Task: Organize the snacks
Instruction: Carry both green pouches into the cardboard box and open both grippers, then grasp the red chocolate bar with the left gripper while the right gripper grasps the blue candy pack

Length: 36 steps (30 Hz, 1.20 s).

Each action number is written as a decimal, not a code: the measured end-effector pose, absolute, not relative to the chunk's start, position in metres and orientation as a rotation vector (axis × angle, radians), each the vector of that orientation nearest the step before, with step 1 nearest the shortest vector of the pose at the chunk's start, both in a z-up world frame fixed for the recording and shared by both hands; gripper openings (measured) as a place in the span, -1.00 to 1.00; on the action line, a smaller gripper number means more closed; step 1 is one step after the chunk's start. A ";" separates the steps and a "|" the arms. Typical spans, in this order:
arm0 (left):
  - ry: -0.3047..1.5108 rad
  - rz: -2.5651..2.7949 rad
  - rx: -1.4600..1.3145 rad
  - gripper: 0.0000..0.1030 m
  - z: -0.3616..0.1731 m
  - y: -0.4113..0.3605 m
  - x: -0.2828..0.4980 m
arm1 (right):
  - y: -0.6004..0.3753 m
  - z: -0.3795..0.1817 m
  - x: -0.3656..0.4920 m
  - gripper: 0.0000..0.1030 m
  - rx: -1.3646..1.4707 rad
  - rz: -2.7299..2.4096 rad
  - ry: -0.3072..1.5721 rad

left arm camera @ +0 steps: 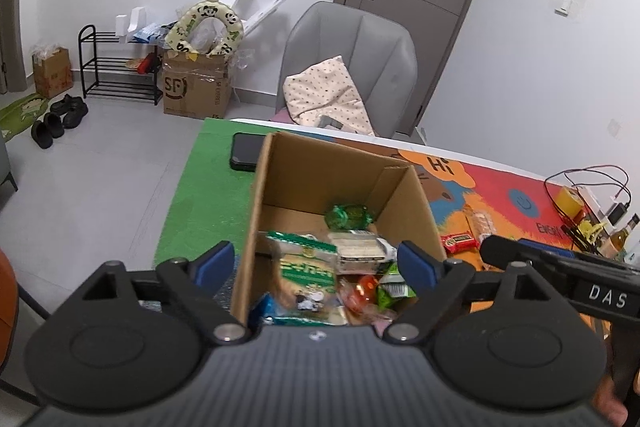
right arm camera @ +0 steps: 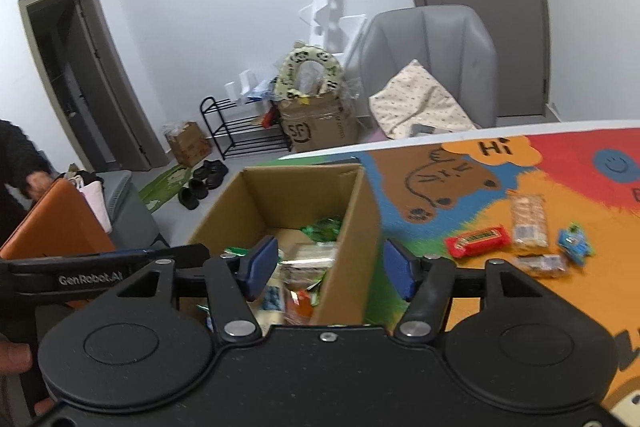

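An open cardboard box [left arm camera: 400,187] stands on the colourful table mat and holds several snack packets, among them a green-and-white bag [left arm camera: 308,267] and a green wrapped sweet [left arm camera: 348,215]. My left gripper [left arm camera: 316,263] is open and empty above the box's near end. My right gripper [right arm camera: 330,265] is open and empty, straddling the box's right wall [right arm camera: 352,227]. Loose snacks lie on the mat to the right: a red bar [right arm camera: 478,241], a clear cracker pack [right arm camera: 528,221], a blue packet [right arm camera: 574,243] and a small clear packet [right arm camera: 540,264].
A black phone [left arm camera: 246,157] lies on the green part of the mat behind the box. A grey chair with a cushion [left arm camera: 348,75] stands past the table. Cables, a yellow roll and bottles [left arm camera: 592,215] crowd the table's right end.
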State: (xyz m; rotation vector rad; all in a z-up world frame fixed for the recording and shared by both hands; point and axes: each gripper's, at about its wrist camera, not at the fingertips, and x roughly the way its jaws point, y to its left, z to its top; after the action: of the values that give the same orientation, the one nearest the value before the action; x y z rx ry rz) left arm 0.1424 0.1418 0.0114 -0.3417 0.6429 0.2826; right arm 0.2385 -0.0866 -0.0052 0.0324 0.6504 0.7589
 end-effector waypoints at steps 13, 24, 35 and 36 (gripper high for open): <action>0.647 0.216 -0.313 0.86 0.011 0.096 0.156 | -0.148 -0.019 0.240 0.41 0.076 0.668 0.667; 0.680 0.113 -0.282 0.87 0.010 0.048 0.174 | -0.200 -0.030 0.248 0.72 0.099 0.572 0.676; 0.693 0.020 -0.234 0.87 0.001 -0.004 0.205 | -0.249 -0.049 0.261 0.76 0.136 0.464 0.684; 0.693 0.016 -0.230 0.87 -0.001 -0.008 0.209 | -0.251 -0.050 0.263 0.75 0.140 0.460 0.684</action>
State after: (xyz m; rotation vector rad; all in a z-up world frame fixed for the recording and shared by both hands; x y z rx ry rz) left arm 0.2087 -0.0077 -0.0007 -0.2301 0.6934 0.0161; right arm 0.2627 -0.2515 -0.0502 0.1398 0.6836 0.4596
